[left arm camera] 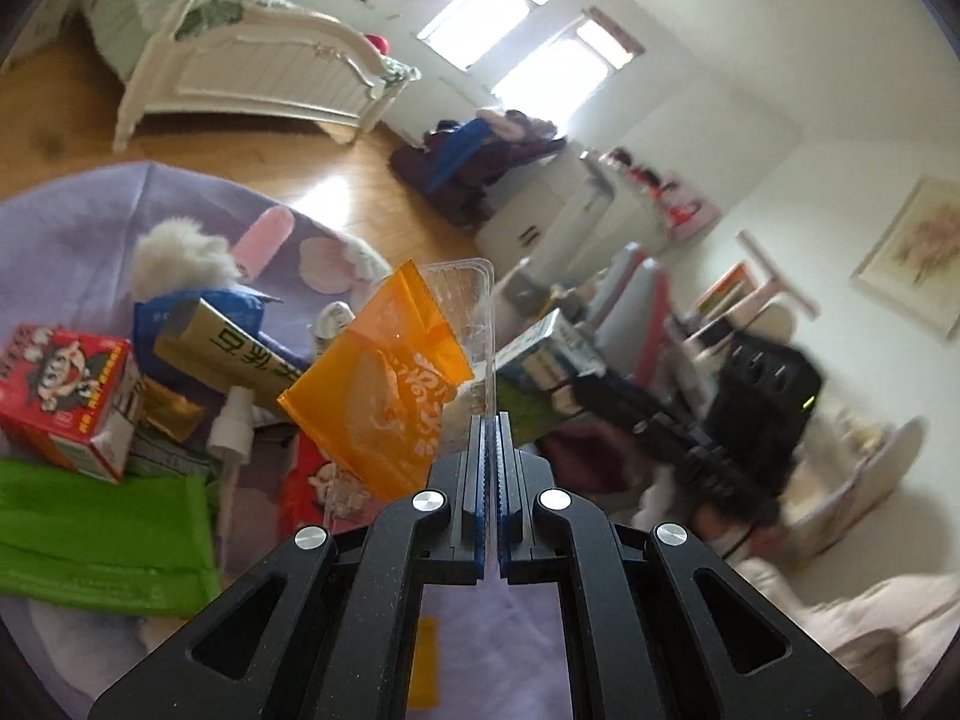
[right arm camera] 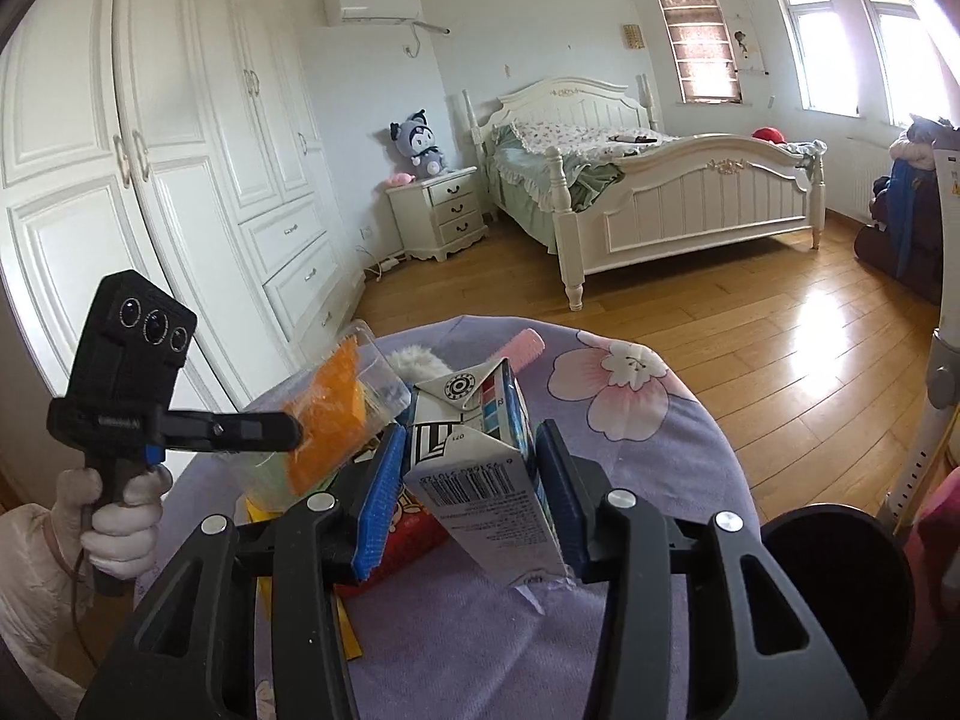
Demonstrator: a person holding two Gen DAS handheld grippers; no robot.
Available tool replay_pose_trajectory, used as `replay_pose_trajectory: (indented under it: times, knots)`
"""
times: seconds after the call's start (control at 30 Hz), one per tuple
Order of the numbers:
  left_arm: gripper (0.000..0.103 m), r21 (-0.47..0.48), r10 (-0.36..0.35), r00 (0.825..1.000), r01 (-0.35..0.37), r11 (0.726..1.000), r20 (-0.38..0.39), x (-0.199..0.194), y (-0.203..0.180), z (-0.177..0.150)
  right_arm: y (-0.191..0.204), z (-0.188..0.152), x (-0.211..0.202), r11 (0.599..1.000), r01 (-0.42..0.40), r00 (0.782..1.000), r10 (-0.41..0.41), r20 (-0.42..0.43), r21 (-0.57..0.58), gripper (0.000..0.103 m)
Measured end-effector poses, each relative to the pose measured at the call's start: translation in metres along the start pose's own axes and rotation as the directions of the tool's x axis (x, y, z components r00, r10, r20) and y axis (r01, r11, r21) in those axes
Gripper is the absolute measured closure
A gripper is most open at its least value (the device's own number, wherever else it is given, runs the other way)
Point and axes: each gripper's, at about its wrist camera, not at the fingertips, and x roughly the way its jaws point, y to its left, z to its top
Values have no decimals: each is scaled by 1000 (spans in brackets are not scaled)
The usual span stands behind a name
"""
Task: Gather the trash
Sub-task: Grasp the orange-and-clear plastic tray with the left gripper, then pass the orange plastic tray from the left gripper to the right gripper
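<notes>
My left gripper is shut on the edge of a clear plastic tray with an orange wrapper, lifted above the table. In the right wrist view the left gripper holds that tray and orange wrapper at the left. My right gripper is shut on a milk carton with a barcode, held above the purple cloth. The carton also shows in the left wrist view, with the right gripper's body behind it.
On the purple cloth lie a red box, a gold box, a blue bag, a white spray bottle, a green pack and a fluffy toy. A black round bin sits at lower right. Bed beyond.
</notes>
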Motion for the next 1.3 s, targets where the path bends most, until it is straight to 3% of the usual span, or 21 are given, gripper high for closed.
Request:
replay_pose_trajectory:
  times: [0.07, 0.17, 0.2, 0.3, 0.4, 0.5, 0.6, 0.67, 0.73, 0.77, 0.8, 0.83, 0.97, 1.1, 1.17, 1.3]
  knots:
    - [99, 128, 93, 995, -88, 988, -29, 12, -24, -9, -2, 1, 2, 999, -53, 998, 53, -40, 9, 57]
    - [99, 360, 209, 977, -179, 916, -46, 17, -62, -23, -5, 11, 2, 991, -134, 989, 135, -59, 18, 45]
    - [99, 400, 221, 974, -182, 898, -53, 16, -68, -23, -2, 15, 1, 986, -165, 985, 166, -50, 5, 38]
    - [99, 510, 257, 963, -180, 841, -83, 11, -84, -30, 14, 29, 4, 960, -273, 961, 269, -69, -64, 33]
    - [99, 600, 296, 948, -169, 782, -118, 10, -98, -38, 42, 34, 13, 928, -305, 950, 281, -137, -212, 33]
    - [99, 659, 302, 943, -141, 739, -137, 6, -107, -43, 75, 30, 25, 859, -370, 921, 289, -262, -354, 34]
    - [99, 696, 288, 945, -101, 711, -157, -9, -109, -49, 95, 21, 41, 801, -417, 886, 252, -390, -430, 46]
    - [99, 714, 292, 942, -87, 694, -168, -15, -103, -54, 101, 13, 53, 763, -463, 847, 231, -478, -452, 56]
    - [99, 727, 303, 935, -77, 683, -186, -13, -100, -59, 103, 4, 59, 737, -468, 835, 189, -516, -487, 76]
    - [99, 730, 312, 930, -75, 679, -194, -12, -99, -62, 103, 2, 60, 728, -475, 830, 185, -526, -494, 77]
    - [99, 737, 325, 926, -81, 671, -194, -10, -98, -65, 104, 1, 58, 718, -480, 831, 188, -524, -504, 85]
    - [99, 740, 339, 922, -94, 666, -187, -8, -96, -67, 104, -2, 55, 711, -488, 830, 197, -522, -506, 85]
    - [99, 705, 318, 930, -100, 702, -185, -12, -90, -63, 101, -5, 43, 715, -461, 859, 211, -467, -525, 87]
    - [99, 700, 326, 929, -115, 705, -175, -7, -84, -58, 78, 8, 21, 801, -417, 901, 301, -312, -430, 88]
    - [99, 700, 329, 930, -124, 703, -166, -2, -85, -56, 59, 17, 3, 855, -371, 927, 320, -194, -362, 88]
    - [99, 660, 296, 948, -151, 736, -113, 7, -94, -43, 18, 28, -41, 961, -194, 975, 211, 69, -196, 88]
